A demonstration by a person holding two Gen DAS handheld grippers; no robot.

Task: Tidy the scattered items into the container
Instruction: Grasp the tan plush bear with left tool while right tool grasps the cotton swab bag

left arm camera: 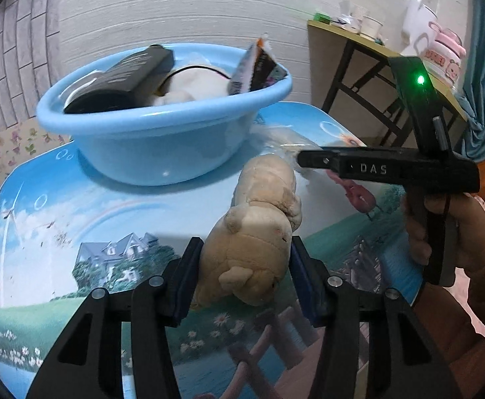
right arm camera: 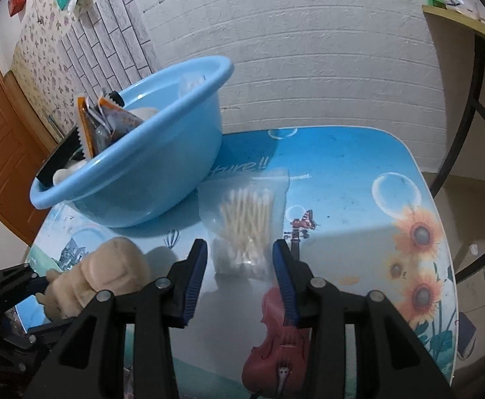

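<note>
Left wrist view: a light blue basin point(left arm camera: 162, 126) stands on the picture-printed worktop point(left arm camera: 76, 206), holding a black box point(left arm camera: 136, 69), a white soft item point(left arm camera: 192, 89) and a torn snack packet point(left arm camera: 259, 66). Nearer the camera, the left tool point(left arm camera: 242, 266) is clenched on a beige plush toy point(left arm camera: 259, 226), both pads pressing its sides. To the right, a person's hand point(left arm camera: 455, 232) carries the right tool point(right arm camera: 239, 266). Right wrist view: the basin sits at upper left; the plush toy appears at lower left in the left tool. Centre, a clear bag of cotton swabs point(right arm camera: 245, 222) lies flat on the worktop just beside the basin, between the right tool's jaws, which stand apart and released, their pads off the bag.
</note>
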